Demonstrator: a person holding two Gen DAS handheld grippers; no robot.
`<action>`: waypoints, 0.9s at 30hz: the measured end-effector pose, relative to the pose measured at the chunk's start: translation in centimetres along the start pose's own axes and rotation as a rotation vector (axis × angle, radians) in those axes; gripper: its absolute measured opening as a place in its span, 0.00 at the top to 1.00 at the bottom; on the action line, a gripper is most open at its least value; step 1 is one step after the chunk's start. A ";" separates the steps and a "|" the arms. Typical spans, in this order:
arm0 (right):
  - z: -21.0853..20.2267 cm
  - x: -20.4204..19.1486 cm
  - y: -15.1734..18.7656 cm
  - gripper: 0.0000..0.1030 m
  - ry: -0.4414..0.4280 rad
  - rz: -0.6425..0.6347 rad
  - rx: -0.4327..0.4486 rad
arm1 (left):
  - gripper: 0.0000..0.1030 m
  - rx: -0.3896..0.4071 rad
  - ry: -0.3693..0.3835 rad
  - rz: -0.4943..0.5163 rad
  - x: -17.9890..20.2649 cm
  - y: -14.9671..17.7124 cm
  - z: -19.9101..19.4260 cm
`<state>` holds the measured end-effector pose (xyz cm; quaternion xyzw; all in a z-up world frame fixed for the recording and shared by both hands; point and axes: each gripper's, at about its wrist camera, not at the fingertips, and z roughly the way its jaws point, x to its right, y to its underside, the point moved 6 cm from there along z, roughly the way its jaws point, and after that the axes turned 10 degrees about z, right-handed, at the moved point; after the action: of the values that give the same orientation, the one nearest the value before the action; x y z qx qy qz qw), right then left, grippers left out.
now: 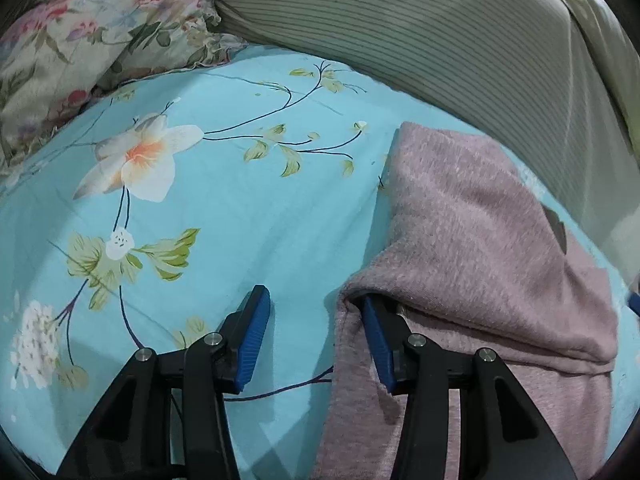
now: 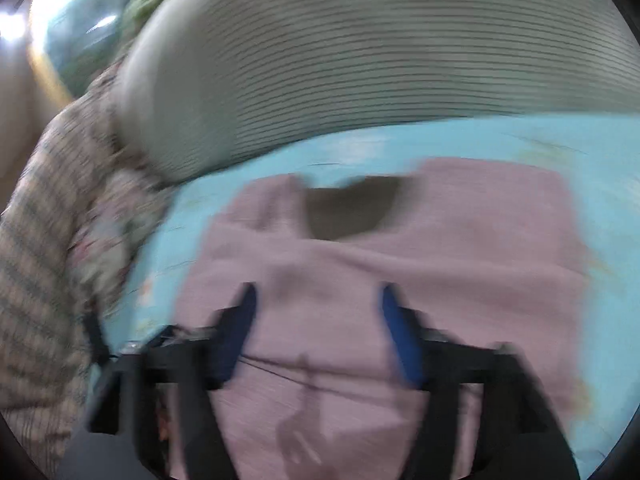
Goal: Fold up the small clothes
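Note:
A small pink fuzzy garment (image 1: 472, 232) lies on a light blue flowered bedsheet (image 1: 224, 216), at the right of the left wrist view. My left gripper (image 1: 314, 300) is open at the garment's left edge; its right finger (image 1: 376, 340) sits under a lifted fold of the cloth, its left finger (image 1: 252, 336) over bare sheet. In the blurred right wrist view the garment (image 2: 400, 248) lies flat with a dark neck opening (image 2: 348, 212) at its far side. My right gripper (image 2: 316, 296) is open just above the garment's near part.
A grey-green striped bolster (image 1: 420, 28) lies along the far side of the bed and shows in the right wrist view (image 2: 360, 48). A floral pillow (image 1: 88, 40) is at the far left. Checked fabric (image 2: 44, 240) bunches at the left.

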<state>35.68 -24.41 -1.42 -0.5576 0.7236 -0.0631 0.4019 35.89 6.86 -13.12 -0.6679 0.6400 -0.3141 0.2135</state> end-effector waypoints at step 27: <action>18.4 -10.3 -6.1 0.49 -0.273 0.054 -0.173 | 0.50 0.158 0.174 -0.160 -2.7 -0.5 -2.5</action>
<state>52.84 -11.26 -5.22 -0.5741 0.6797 0.0865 0.4483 34.58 9.83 -11.36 -0.6680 0.5742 -0.4364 0.1833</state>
